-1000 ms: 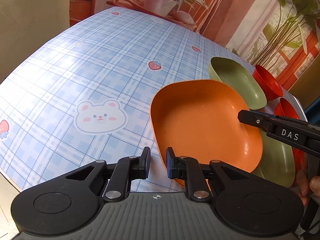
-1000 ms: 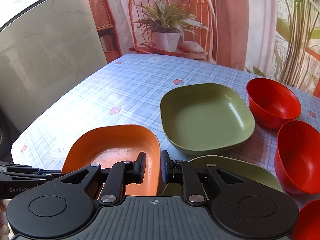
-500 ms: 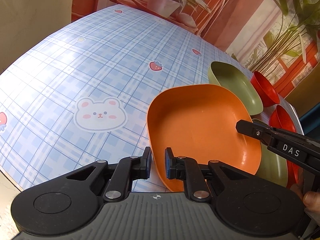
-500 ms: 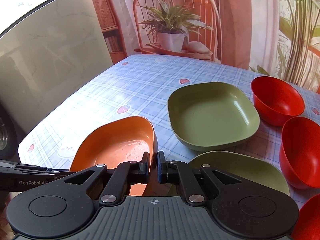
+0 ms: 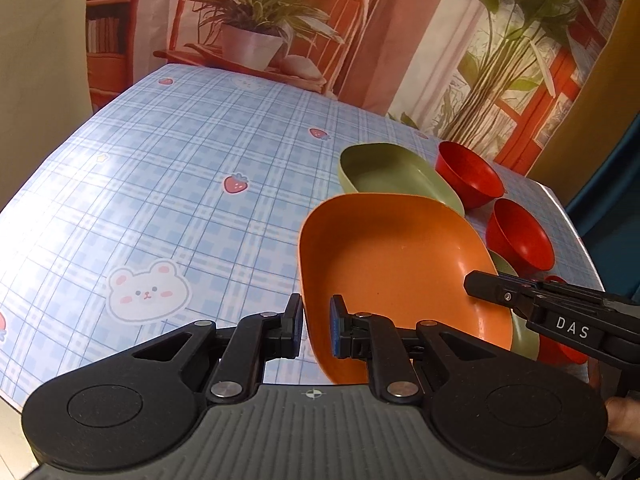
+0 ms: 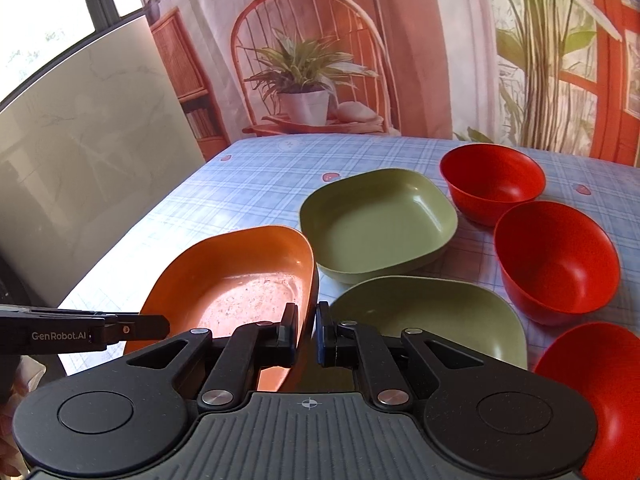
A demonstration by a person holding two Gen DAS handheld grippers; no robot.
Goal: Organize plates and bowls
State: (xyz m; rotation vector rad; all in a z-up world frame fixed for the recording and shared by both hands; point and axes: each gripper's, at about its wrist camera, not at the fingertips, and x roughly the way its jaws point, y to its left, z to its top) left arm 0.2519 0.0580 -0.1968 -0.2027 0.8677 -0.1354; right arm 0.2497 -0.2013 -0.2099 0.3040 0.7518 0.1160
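Left gripper [image 5: 315, 326]: clamped on orange plate's [image 5: 396, 268] near-left rim.
Right gripper [image 6: 307, 334]: clamped on its opposite rim.
Plate: tilted.

- The left gripper [image 5: 315, 326] sits at bottom centre of the frame, its two fingers closed on the near rim of the orange plate [image 5: 394, 276].
- The right gripper [image 5: 474, 285] enters from the right edge; its tip lies against the plate's right rim, though its grip cannot be made out here.
- A green plate [image 5: 390, 172] lies behind the orange one, upper right of centre.
- Two red bowls [image 5: 468, 172] [image 5: 520, 236] sit at right.
- The checked tablecloth [image 5: 168, 184] fills the left half.
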